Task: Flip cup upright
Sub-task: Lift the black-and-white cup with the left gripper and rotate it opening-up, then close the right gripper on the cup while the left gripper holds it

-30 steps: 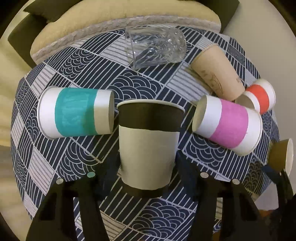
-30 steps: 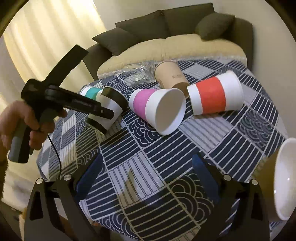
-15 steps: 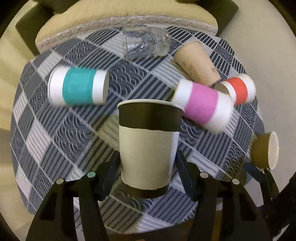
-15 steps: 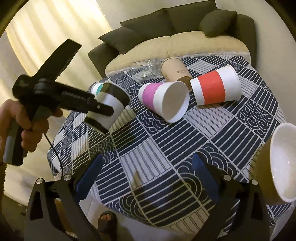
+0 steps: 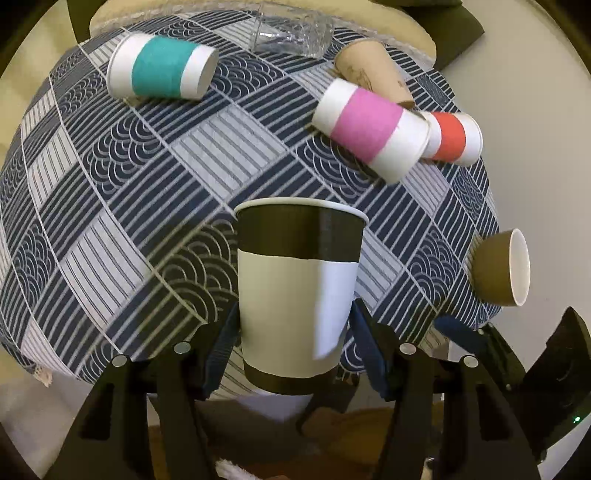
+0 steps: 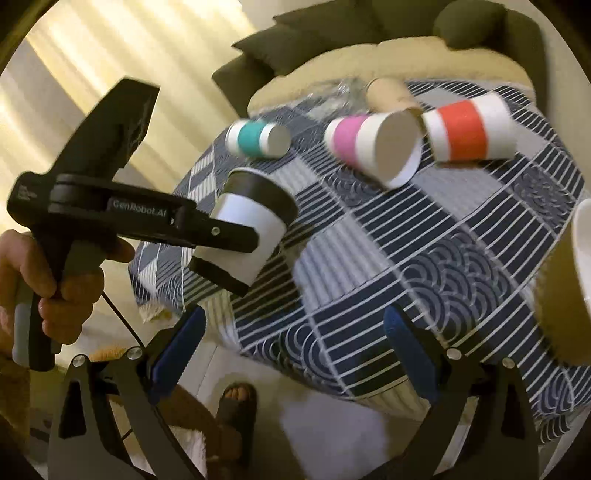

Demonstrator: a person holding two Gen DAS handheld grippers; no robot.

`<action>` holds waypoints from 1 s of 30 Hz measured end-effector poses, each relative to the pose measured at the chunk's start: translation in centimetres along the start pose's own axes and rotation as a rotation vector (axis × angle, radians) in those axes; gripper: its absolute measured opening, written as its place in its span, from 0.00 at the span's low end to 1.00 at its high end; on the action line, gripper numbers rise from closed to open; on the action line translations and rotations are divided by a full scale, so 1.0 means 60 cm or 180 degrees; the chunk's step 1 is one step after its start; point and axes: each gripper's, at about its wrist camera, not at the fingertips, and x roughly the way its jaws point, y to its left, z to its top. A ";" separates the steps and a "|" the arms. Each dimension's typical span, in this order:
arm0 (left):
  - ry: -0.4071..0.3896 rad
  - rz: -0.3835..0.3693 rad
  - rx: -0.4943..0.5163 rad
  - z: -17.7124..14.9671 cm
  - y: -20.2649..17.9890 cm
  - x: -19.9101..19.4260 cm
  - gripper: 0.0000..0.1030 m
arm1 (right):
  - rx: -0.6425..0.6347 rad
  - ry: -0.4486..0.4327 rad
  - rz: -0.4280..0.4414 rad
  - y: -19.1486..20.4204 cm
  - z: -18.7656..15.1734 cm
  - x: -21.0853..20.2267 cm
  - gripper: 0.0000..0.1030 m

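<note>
My left gripper (image 5: 295, 332) is shut on a black-and-white paper cup (image 5: 295, 291), rim up, held in the air above the near edge of the round table (image 5: 110, 221). In the right wrist view the same cup (image 6: 251, 236) tilts a little in the left gripper's fingers (image 6: 221, 236), above the table's left edge. My right gripper (image 6: 291, 343) is open and empty, low at the table's near edge. A part of it shows at the lower right of the left wrist view (image 5: 517, 354).
Several cups lie on their sides on the patterned cloth: teal (image 5: 162, 66), pink (image 5: 369, 129), red (image 5: 450, 136), tan (image 5: 373, 70), a clear plastic one (image 5: 291, 31), and a brown one (image 5: 498, 267) at the right edge. A sofa (image 6: 388, 44) stands behind. A sandalled foot (image 6: 236, 410) is below.
My left gripper has lifted the black-and-white cup up and back toward the table's near edge. My right gripper has drawn back and down a little, still open.
</note>
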 end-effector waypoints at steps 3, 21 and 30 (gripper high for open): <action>-0.0020 -0.0032 -0.0032 -0.011 -0.001 -0.001 0.58 | -0.0045 0.0072 0.0009 0.010 -0.005 0.012 0.93; -0.0110 -0.0070 -0.0201 -0.021 0.039 -0.008 0.76 | 0.0007 0.0201 0.0132 0.017 -0.001 0.035 0.93; -0.0560 -0.0412 -0.0095 -0.073 0.066 -0.079 0.76 | 0.0009 0.0310 0.0214 0.025 0.008 0.043 0.93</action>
